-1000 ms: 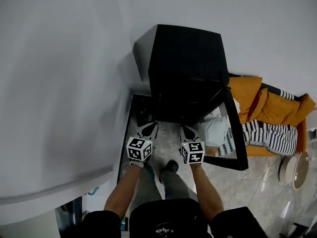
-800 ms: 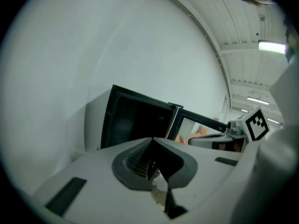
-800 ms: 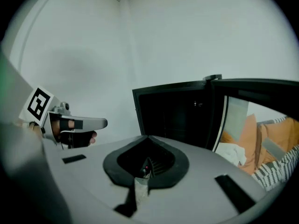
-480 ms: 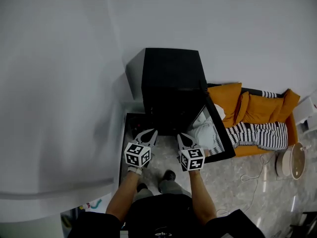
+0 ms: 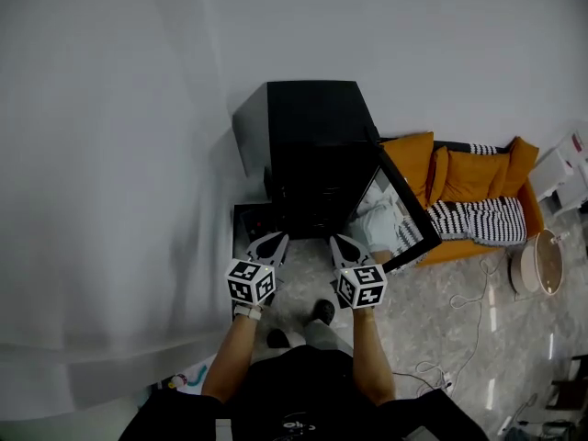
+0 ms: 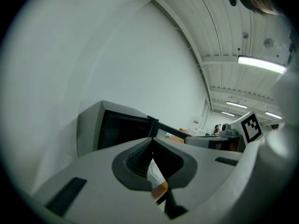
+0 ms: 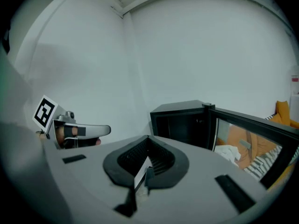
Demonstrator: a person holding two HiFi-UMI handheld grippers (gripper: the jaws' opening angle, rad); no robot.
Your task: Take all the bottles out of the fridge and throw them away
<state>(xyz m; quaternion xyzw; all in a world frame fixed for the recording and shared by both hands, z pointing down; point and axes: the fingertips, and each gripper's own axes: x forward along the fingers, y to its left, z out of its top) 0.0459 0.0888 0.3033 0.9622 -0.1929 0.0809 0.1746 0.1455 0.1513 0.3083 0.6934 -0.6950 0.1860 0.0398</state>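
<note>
Before the black fridge (image 5: 317, 154), its door (image 5: 390, 214) standing open to expose a dark interior, left gripper (image 5: 272, 240) and right gripper (image 5: 336, 241) hover clenched and empty, no bottle discernible.

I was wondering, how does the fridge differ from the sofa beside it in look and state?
The fridge is a black box; the sofa is orange and cushioned. The fridge's door hangs open toward the sofa, whose seat carries a striped cloth. Both stand against the white wall.
</note>
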